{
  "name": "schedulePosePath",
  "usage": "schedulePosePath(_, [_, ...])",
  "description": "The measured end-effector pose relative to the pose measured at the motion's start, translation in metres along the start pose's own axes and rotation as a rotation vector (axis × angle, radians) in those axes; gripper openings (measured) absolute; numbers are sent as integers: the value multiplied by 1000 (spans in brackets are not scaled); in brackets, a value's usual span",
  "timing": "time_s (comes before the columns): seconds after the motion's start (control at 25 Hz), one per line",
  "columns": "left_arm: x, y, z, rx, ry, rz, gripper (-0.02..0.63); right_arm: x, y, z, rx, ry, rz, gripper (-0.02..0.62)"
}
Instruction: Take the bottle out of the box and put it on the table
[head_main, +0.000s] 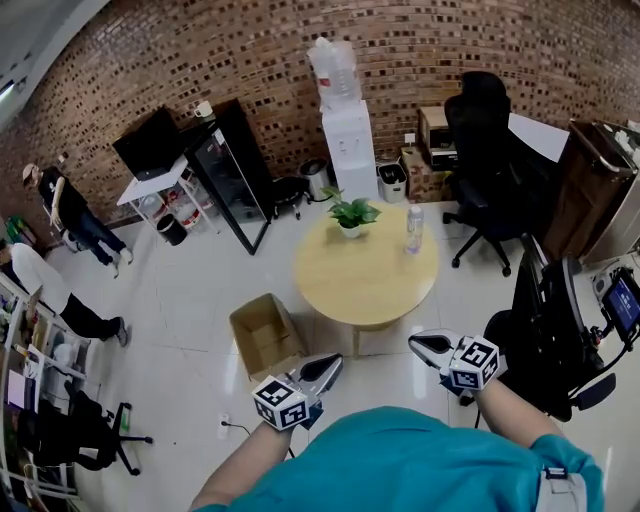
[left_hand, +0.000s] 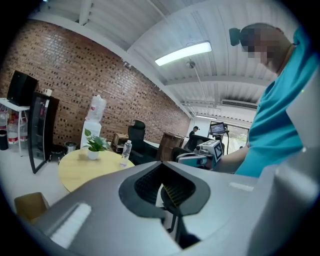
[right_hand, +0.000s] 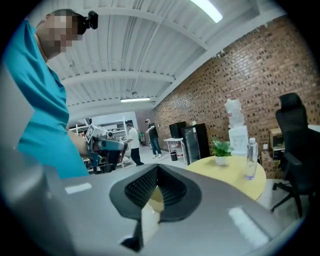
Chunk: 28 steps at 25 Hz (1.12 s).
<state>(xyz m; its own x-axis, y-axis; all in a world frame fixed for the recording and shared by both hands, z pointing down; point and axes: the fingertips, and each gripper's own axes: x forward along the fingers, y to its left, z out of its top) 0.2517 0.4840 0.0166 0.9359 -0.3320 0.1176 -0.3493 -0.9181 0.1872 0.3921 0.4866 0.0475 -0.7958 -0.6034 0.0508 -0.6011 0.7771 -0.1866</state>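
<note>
The clear bottle (head_main: 414, 229) stands upright on the round table (head_main: 370, 285), near its rim at about two o'clock, with a potted plant (head_main: 351, 213) near it at twelve. The open cardboard box (head_main: 266, 336) sits on the floor at the table's eight o'clock. Nearer the person, the left gripper (head_main: 328, 367) and right gripper (head_main: 428, 346) both have their jaws closed together on nothing.

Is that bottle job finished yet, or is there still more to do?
Looks done: the water bottle stands upright on the round table, beside the potted plant, and the cardboard box on the floor shows nothing inside. In hand: nothing; the left tongs and right tongs are shut and empty. Left: seemingly nothing.
</note>
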Motion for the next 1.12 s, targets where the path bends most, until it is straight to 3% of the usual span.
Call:
schedulePosePath(0.2, [-87,-24,-9,24,-40,-16,0,25,80,-8,-19,15,-21,2])
schedulePosePath(0.4, [-188,-30,5,24,-65,-44,0,63,167,10,-1,5,-57,2])
schedulePosePath(0.56, [-239,-32,10,16,-75,-69,0,82,212,14,35,3,-90,2])
schedulePosePath(0.68, [-254,-41,11,17,-74,-74,0,80,237,18,56,-15,-87,2])
schedulePosePath(0.84, [-249,-86,3,25,-90,-66,0,37,260,19,77,-73,-68,2])
schedulePosePath(0.96, [-227,-119,1,45,-107,-42,0,-3,254,16,123,-114,-53,2])
schedulePosePath(1.12, [-196,-156,-6,36,-148,-30,0,-45,246,0,159,-95,-21,0])
